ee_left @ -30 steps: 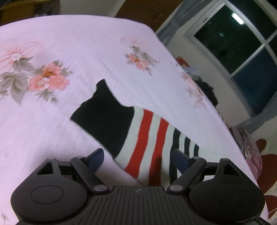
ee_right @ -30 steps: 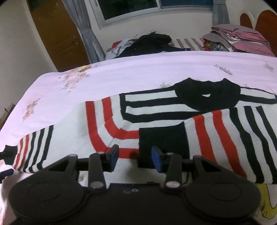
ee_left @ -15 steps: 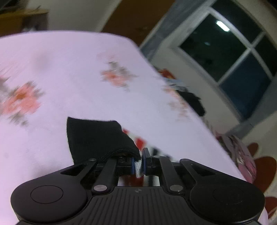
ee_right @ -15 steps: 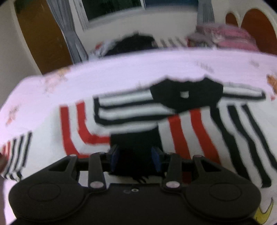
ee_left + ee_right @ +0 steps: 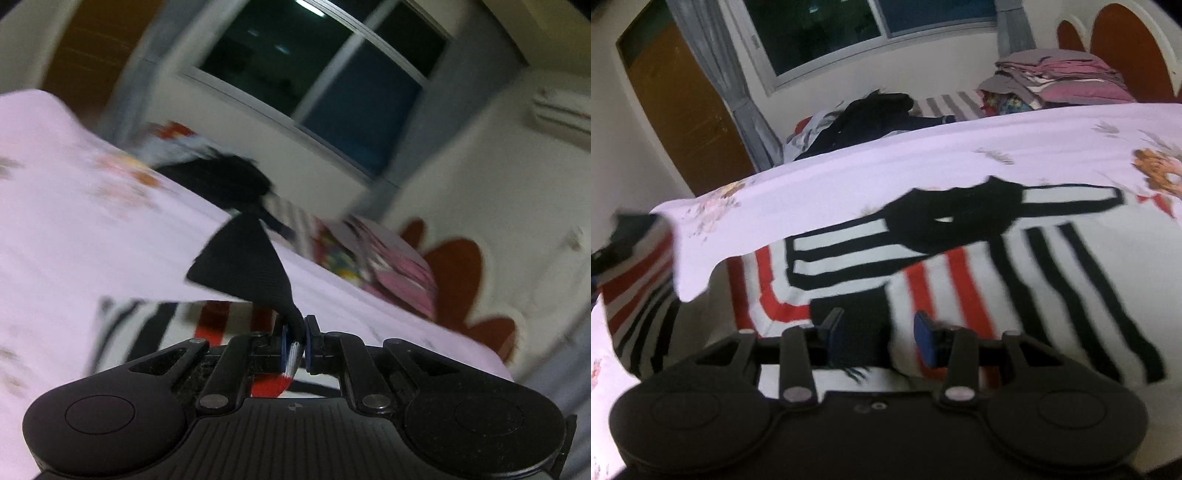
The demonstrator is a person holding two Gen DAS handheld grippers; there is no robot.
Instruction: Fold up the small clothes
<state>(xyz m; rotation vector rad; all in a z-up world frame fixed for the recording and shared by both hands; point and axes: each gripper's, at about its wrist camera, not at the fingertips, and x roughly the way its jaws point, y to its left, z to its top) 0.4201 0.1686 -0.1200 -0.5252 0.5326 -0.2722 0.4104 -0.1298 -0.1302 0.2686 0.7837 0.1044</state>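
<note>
A white sweater [image 5: 960, 288] with red and black stripes and a black collar [image 5: 960, 221] lies flat on the pink floral bedsheet [image 5: 923, 155]. My left gripper [image 5: 294, 332] is shut on one sleeve just behind its black cuff [image 5: 243, 266]. The cuff sticks out past the fingers, and the sleeve is lifted off the bed. In the right wrist view this raised striped sleeve [image 5: 635, 288] shows at the far left. My right gripper [image 5: 879, 328] is open low over the sweater's body. The other sleeve's black cuff [image 5: 860, 317] lies between its fingers.
A heap of dark clothes [image 5: 871, 114] and a stack of folded pink and grey garments [image 5: 1063, 77] sit at the far side of the bed. Behind them are a window, a brown door [image 5: 683, 110] and a red-and-white headboard [image 5: 458, 273].
My left gripper closed on the sleeve by the cuff, lifted it off the bed and swung round. My right gripper moved forward so the folded black cuff now lies between its fingers.
</note>
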